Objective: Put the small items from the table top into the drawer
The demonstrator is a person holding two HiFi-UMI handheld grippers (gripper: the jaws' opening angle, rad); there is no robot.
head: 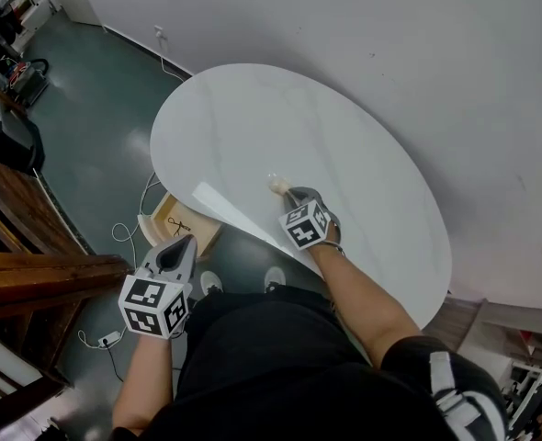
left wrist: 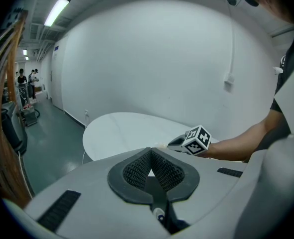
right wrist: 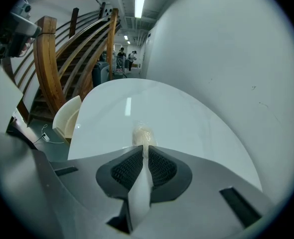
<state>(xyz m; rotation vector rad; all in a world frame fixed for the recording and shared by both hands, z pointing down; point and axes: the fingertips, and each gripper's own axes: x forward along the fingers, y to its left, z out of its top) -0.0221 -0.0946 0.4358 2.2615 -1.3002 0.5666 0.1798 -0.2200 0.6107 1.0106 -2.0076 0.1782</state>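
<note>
Tongs on the left [left wrist: 150, 152] are pressed together with nothing between them. They are held beside the white counter [head: 253, 127], above the open wooden drawer [head: 181, 220]. Only the head view shows the drawer plainly, and its dark contents are too small to name. Right tongs [right wrist: 146, 151] are clamped on the clear wrapper of a pale wrapped item [right wrist: 143, 134] low over the counter's near edge.
</note>
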